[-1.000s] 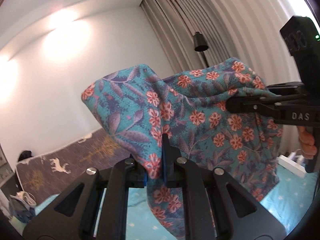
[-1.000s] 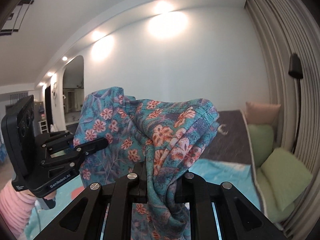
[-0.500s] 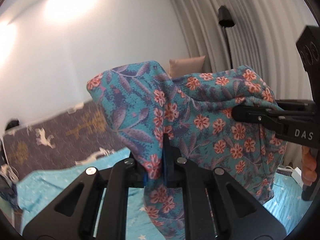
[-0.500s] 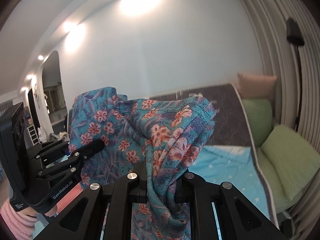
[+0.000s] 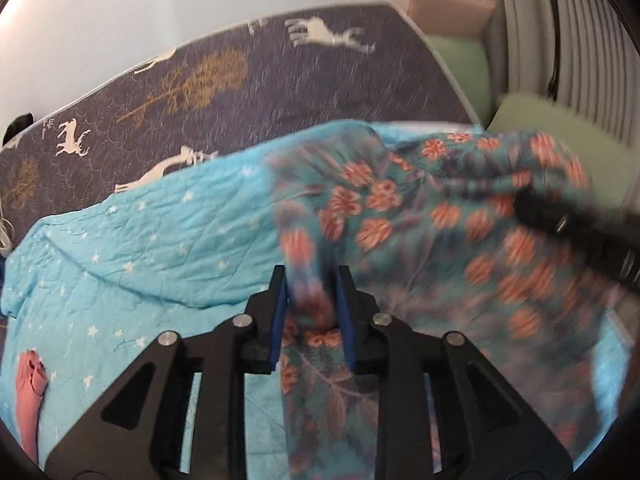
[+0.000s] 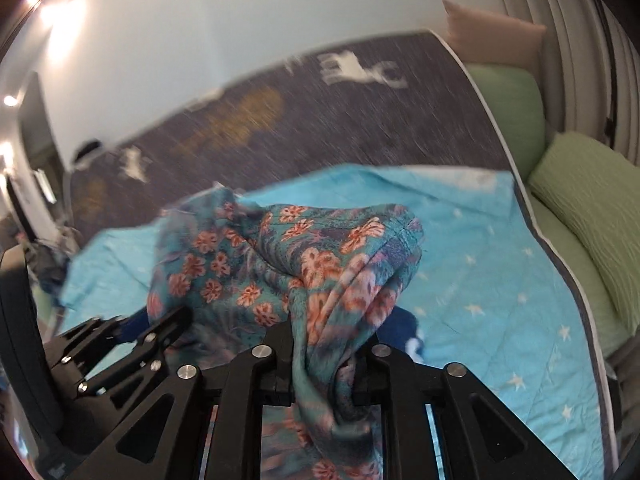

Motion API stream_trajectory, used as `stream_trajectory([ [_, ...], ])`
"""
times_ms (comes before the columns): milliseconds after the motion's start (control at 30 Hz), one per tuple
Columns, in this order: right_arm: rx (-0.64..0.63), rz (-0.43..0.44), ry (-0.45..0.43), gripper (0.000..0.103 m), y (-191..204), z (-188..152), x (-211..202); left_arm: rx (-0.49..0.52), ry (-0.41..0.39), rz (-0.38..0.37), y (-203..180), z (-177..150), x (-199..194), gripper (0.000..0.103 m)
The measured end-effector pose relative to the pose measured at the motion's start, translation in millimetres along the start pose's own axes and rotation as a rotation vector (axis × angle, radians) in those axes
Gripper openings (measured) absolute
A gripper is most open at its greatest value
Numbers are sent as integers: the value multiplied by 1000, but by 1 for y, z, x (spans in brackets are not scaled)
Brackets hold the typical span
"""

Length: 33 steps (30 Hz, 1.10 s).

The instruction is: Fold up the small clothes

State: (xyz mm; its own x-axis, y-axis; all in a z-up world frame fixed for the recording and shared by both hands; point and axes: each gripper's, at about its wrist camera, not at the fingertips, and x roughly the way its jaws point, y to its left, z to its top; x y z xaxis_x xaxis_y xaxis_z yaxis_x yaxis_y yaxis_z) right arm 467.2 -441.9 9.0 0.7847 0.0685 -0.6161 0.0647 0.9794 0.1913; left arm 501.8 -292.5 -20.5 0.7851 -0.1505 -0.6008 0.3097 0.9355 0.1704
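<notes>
A small teal garment with orange flowers [image 5: 420, 220] is held up between both grippers above a light blue star blanket [image 5: 160, 248]. My left gripper [image 5: 312, 292] is shut on one edge of it; the cloth hangs down between the blue pads. My right gripper [image 6: 326, 344] is shut on a bunched edge of the same garment [image 6: 304, 260]. The right gripper shows blurred at the right of the left wrist view [image 5: 580, 232]. The left gripper shows at the lower left of the right wrist view [image 6: 160, 328].
A dark grey mattress with white deer and gold trees [image 5: 260, 72] stands behind the blanket. Green cushions [image 6: 592, 208] and a beige pillow [image 6: 488, 36] lie at the right by the curtains. A pink cloth [image 5: 30, 384] lies on the blanket's left.
Both grippers have tipped down from the wall and ceiling toward the bed, carrying the garment with them. The garment is lower and blurred with motion. Both still hold it.
</notes>
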Motion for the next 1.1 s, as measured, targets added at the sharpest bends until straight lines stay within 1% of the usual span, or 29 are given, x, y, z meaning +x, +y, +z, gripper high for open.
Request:
stream_trajectory([
  [33,-11,-27,9,21,-4,-3,6,16,-2,17,-1,-4,3,27],
  [67,-15,-46,24,30,-8,-2,12,30,-8,32,-1,-6,5,27],
  [100,-10,-64,52,43,-15,-6,20,27,-10,35,1,-8,6,30],
  [133,3,-67,68,49,-23,-4,28,12,-5,30,4,-6,8,40],
  [167,17,-68,77,51,-27,-7,33,-8,1,32,10,-5,9,47],
  [200,34,-69,83,54,-29,-10,34,-30,10,57,17,-4,9,60],
  [233,63,-83,84,60,-35,-13,34,-36,15,66,20,-3,7,65],
  [300,115,-118,76,68,-40,-16,27,-22,21,66,21,-6,2,65],
  [367,184,-147,71,70,-46,-15,11,9,13,87,21,-8,-6,65],
  [433,236,-176,65,70,-59,-11,-5,61,0,111,23,-11,-18,65],
  [467,257,-169,67,70,-63,-11,-16,82,-8,112,24,-12,-25,65],
  [500,287,-129,65,70,-68,-13,-32,103,-21,113,26,-13,-38,65],
  [567,308,-47,56,70,-71,-19,-57,106,-43,110,30,-15,-59,65],
  [600,299,-22,49,70,-67,-23,-72,90,-57,93,35,-16,-73,65],
  [633,259,-8,39,70,-59,-30,-94,63,-72,61,39,-18,-90,65],
  [667,224,-10,34,70,-52,-37,-110,29,-90,19,43,-22,-111,65],
  [700,182,-13,28,70,-41,-47,-130,11,-100,-8,45,-24,-122,65],
  [767,132,-1,16,70,-23,-65,-166,-21,-119,-66,45,-34,-156,67],
  [800,112,12,8,70,-13,-77,-186,-26,-133,-90,42,-41,-179,70],
  [867,82,39,14,73,2,-94,-211,-25,-149,-106,41,-54,-209,74],
  [900,71,47,30,75,9,-105,-223,-23,-159,-124,38,-65,-231,75],
  [967,74,22,38,75,18,-124,-241,-17,-161,-151,35,-80,-260,77],
  [1033,76,-9,10,75,28,-148,-265,-15,-174,-186,33,-99,-293,77],
  [1100,87,-7,-14,75,36,-169,-287,-14,-203,-167,32,-116,-323,77],
])
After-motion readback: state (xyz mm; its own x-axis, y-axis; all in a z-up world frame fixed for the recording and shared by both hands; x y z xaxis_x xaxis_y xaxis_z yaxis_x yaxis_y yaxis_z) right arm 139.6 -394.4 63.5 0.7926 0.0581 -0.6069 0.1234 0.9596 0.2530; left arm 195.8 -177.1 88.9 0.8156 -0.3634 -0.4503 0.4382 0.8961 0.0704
